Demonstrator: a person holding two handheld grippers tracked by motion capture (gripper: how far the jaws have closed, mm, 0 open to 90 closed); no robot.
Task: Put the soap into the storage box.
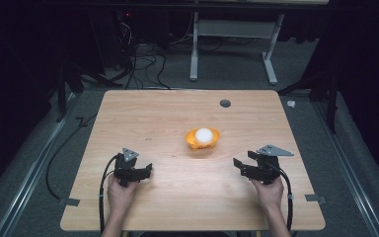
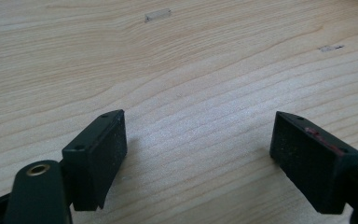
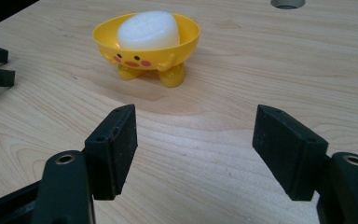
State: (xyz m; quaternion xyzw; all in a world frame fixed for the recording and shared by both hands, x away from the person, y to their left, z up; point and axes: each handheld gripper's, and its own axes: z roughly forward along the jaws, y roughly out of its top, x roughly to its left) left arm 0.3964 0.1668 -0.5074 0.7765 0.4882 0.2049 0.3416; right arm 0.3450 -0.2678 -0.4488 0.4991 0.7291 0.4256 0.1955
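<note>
At the table's near left, left gripper [image 1: 147, 169]: I hold it low over the bare wood of the table [image 1: 177, 111]. Its jaws stand wide apart with nothing between them.
Left fingers [image 2: 98, 149]: the pads face only wood grain. The bowl is well apart from them, off to the right and farther out.
Centre, yellow bowl [image 1: 191, 139]: it stands upright on its small feet, between my two grippers and beyond both.
White lump [image 1: 204, 134]: it sits inside the bowl and rises above the rim.
Right gripper [image 1: 238, 164]: the jaws are apart and the gap is empty. It is aimed toward the bowl, which is near but not touched.
Right fingers [image 3: 116, 144]: the bowl lies ahead of them, left of the gap's centre line, clear of both pads.
Progress: I judge this to be the start. No grasp is made, and the bowl and lump are untouched.
Remaining: the approach, closing on the bowl or the lump, and whatever handling follows.
</note>
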